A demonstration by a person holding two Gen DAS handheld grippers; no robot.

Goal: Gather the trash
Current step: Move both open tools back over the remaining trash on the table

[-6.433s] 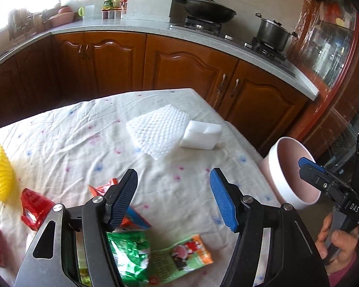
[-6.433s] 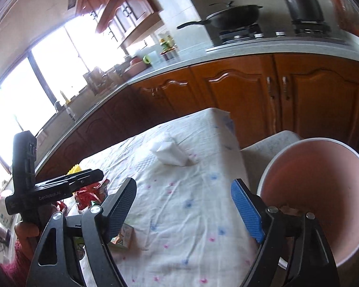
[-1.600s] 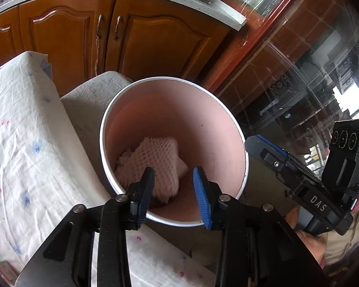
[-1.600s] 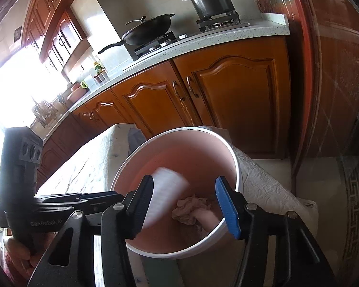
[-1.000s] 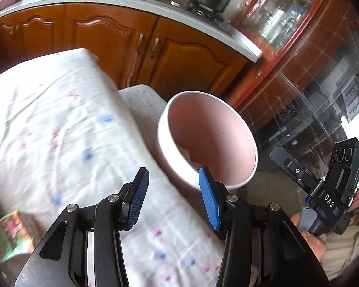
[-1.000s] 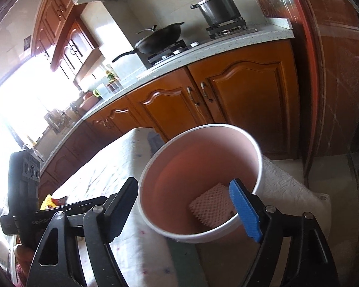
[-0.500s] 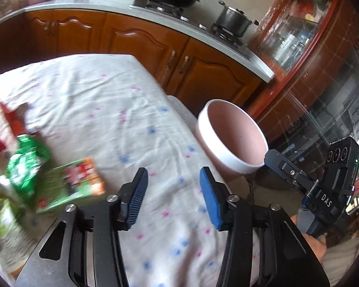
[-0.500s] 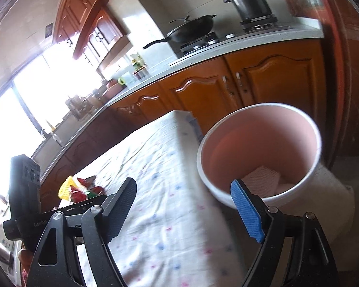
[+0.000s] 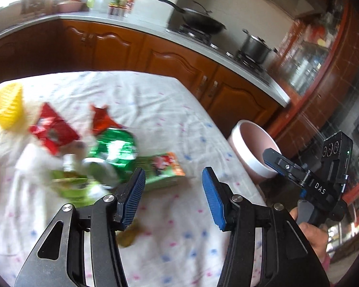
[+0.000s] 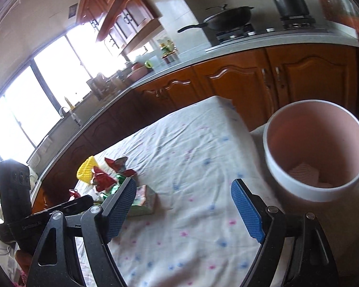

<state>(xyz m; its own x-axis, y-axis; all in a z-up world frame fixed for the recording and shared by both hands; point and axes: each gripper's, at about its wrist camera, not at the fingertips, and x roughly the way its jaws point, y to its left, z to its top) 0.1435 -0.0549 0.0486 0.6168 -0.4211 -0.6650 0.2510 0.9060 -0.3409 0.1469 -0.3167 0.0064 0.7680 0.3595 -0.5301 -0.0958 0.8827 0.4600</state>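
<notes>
1. Looking along the left gripper (image 9: pixel 173 196), its jaws are seen partly parted with nothing between the blue pads, above bare spotted tablecloth (image 9: pixel 155 110).
2. The litter is smeared by blur: a green wrapper (image 9: pixel 114 149), a red packet (image 9: pixel 52 131), an orange-green carton (image 9: pixel 165 171) and a yellow foam net (image 9: pixel 7 106) can be told apart; print cannot be read.
3. The pink bin (image 9: pixel 253 148) stands off the table's right edge, partly covered by the right gripper (image 9: pixel 275 157), whose state is not settled from this side.
4. In the right wrist view, the right gripper (image 10: pixel 183 211) is held wide and empty.
5. The pink bin (image 10: pixel 316 153) is shown beside the table edge, white foam netting (image 10: pixel 304 173) lying inside.
6. The litter (image 10: pixel 107 179) is partly hidden behind the near finger, with clear cloth between it and the bin.
</notes>
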